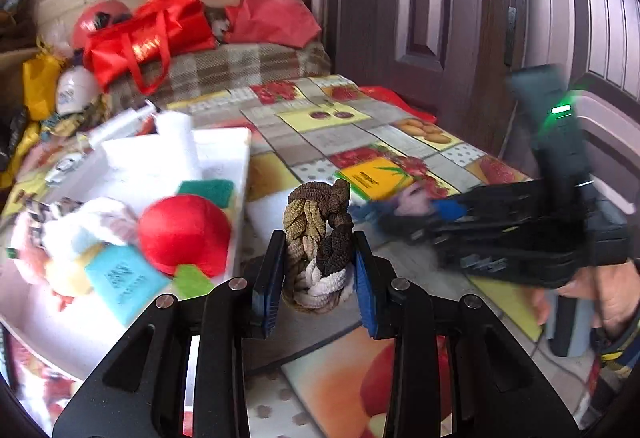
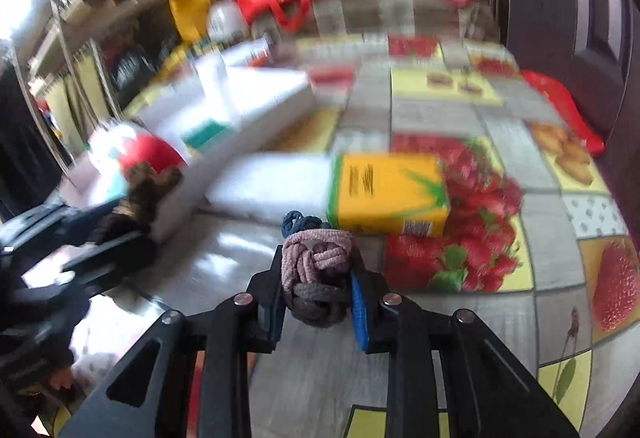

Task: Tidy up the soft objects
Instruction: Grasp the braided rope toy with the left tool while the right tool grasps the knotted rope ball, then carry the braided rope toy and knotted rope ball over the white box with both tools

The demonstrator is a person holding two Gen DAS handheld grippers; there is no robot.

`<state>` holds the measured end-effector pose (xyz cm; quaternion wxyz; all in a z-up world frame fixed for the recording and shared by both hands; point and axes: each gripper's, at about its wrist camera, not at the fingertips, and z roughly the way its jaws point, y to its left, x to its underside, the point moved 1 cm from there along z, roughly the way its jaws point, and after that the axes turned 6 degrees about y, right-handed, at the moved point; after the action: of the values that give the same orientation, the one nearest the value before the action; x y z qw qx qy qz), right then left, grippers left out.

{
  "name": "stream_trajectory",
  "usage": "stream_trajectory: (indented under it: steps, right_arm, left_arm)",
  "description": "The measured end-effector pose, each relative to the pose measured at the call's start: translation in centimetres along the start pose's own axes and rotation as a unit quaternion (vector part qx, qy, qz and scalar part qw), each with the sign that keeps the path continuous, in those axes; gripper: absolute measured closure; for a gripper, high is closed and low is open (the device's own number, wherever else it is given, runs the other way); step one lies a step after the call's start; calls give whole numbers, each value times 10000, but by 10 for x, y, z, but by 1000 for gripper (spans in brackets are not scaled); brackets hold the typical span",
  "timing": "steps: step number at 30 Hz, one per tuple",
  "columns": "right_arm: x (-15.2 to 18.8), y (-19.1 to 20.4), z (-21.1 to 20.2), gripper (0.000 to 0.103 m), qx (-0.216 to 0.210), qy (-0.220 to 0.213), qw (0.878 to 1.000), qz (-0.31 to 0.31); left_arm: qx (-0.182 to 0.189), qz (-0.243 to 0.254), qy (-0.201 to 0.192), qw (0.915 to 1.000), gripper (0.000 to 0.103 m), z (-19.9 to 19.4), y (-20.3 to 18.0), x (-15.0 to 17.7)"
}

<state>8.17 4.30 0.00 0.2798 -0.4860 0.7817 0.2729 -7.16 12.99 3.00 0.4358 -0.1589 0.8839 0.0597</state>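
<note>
Soft objects filled the white tray (image 1: 236, 158) at the left of the desk (image 1: 404, 136), a red plush tomato (image 1: 184, 234) largest among them. Near it, the left tool (image 1: 318, 278) was clamped on a brown braided hair tie (image 1: 320, 234); the right tool (image 2: 318, 298) pinched a pink-and-grey one (image 2: 316, 270). Both looked light and squashy, best gripped across the middle.
</note>
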Motion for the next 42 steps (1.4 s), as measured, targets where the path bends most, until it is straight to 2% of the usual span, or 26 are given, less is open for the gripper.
stream_trajectory:
  steps: [5,9,15,28,34,42]
  right_arm:
    - [12,2,-46,76,103,-1326,9911,23]
    - [14,12,-57,76,210,-1742,9845,46]
    - [7,26,-52,76,127,-1774,9840,-52]
    - [5,55,-44,76,101,-1781,9835,-296]
    - [4,68,-37,76,64,-1738,9839,-424]
    - [2,81,-32,76,43,-1655,9844,-600]
  left_arm:
    - [-427,78,-398,9983,72,-16,7,4]
    - [-623,-17,-622,9961,72,-26,20,8]
    - [-927,-24,-776,9927,71,-36,39,12]
    - [-1407,-464,-951,9844,71,-47,94,18]
    - [-1428,-671,-965,9827,71,-50,108,21]
    - [-1417,-646,-990,9828,71,-51,105,20]
